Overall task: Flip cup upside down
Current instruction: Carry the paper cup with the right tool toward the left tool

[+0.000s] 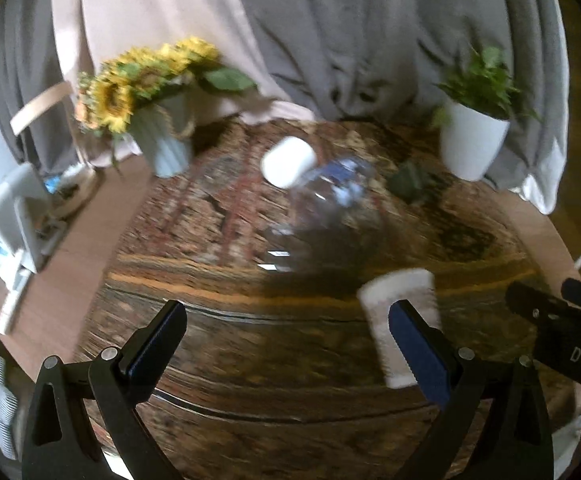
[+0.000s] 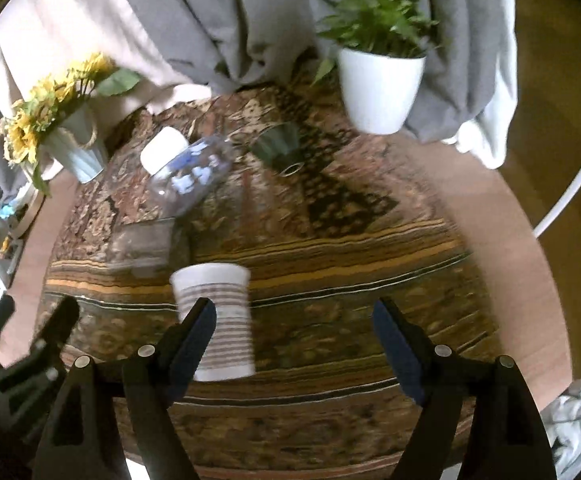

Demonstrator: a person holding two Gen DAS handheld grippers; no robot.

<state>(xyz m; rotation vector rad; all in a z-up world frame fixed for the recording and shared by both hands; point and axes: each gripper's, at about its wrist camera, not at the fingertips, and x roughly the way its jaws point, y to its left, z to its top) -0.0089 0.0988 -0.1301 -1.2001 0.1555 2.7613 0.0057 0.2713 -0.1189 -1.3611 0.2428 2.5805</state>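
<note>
A white cup with grey stripes [image 2: 216,320] stands upright on the patterned cloth of the round table, wide mouth up. In the left wrist view the cup [image 1: 400,316] is partly behind the right finger. My left gripper [image 1: 290,344] is open and empty, low over the table's near part. My right gripper [image 2: 294,340] is open and empty; the cup sits just beyond its left finger [image 2: 194,336], not between the jaws. The left gripper also shows in the right wrist view at the lower left [image 2: 22,352].
A clear plastic bottle with a white cap [image 2: 186,168] lies on its side mid-table. A dark green ribbed object [image 2: 278,146] lies beyond it. A white potted plant [image 2: 378,88] stands back right, a sunflower vase [image 2: 74,148] back left. Grey curtains hang behind.
</note>
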